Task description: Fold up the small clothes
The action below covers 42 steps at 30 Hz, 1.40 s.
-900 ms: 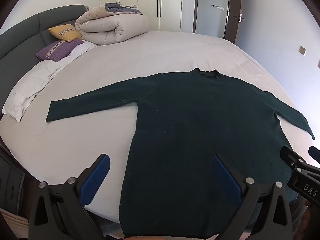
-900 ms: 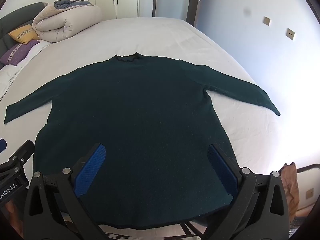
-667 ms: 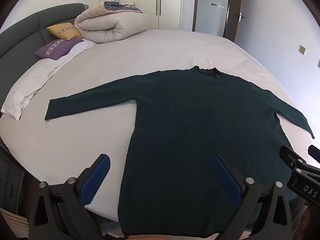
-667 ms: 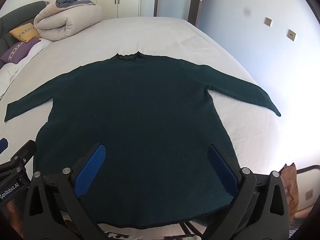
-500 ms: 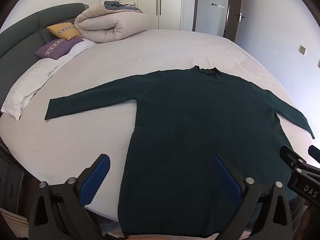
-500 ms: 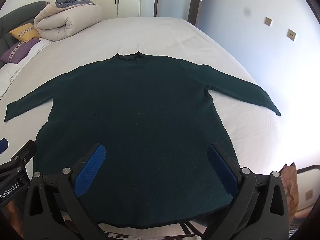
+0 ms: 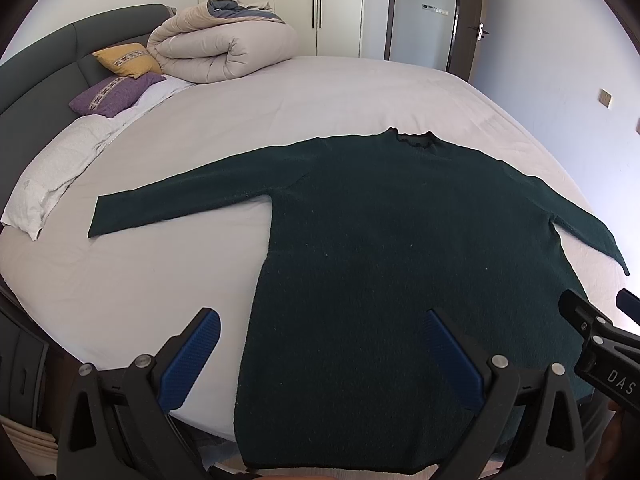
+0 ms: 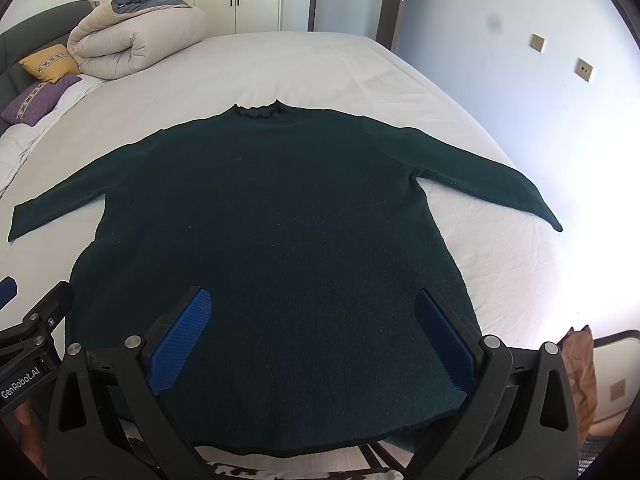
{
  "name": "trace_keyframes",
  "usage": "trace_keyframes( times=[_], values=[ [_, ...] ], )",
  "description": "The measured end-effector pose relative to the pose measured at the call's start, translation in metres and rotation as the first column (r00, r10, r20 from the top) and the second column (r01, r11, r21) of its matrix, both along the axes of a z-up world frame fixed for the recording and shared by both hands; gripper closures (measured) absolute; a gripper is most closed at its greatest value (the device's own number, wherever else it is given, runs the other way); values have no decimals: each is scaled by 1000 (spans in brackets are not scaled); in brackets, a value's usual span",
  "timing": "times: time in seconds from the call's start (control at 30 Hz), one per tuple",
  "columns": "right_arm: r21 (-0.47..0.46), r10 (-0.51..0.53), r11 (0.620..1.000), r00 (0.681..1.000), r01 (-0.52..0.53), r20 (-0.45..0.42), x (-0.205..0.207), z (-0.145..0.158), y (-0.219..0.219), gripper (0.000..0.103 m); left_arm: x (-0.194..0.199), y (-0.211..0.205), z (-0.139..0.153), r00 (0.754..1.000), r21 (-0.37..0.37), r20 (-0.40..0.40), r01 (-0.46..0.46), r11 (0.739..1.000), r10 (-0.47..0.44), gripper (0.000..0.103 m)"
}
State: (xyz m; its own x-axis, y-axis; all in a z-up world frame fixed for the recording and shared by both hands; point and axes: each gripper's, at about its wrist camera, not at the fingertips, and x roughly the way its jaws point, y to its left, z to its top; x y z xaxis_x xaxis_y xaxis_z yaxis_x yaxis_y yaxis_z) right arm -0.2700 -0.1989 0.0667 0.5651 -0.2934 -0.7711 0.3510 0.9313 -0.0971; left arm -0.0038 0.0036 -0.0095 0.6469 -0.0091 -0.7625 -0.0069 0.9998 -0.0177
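- Dark green sweater [image 8: 272, 240] lies flat mid-frame on the bed [image 8: 304, 68], both sleeves stretched out, collar toward the top.
- Left gripper [image 7: 320, 344] low in frame over the sweater's left edge, fingers spread wide, holding nothing.
- Right gripper [image 8: 312, 320] hovers over the hem, same deal.
- Rolled duvet [image 7: 220, 50] and two pillows [image 7: 120, 80] sit upper left.

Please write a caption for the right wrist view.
Open right gripper above a dark green sweater spread flat on a bed.

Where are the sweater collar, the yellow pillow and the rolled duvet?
sweater collar [image 8: 258, 112], right wrist view, on the frilled neck edge.
yellow pillow [image 7: 128, 58], left wrist view, on its top face.
rolled duvet [image 7: 224, 50], left wrist view, on the outer beige roll.
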Motion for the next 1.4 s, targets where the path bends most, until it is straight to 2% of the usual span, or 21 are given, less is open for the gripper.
trace_keyframes(
  times=[1.4],
  values=[
    [-3, 0, 1000, 1000, 0, 0, 0, -1, -2, 0, 2, -7, 3, 1000, -7, -4, 9, 1000, -9, 0]
  ],
)
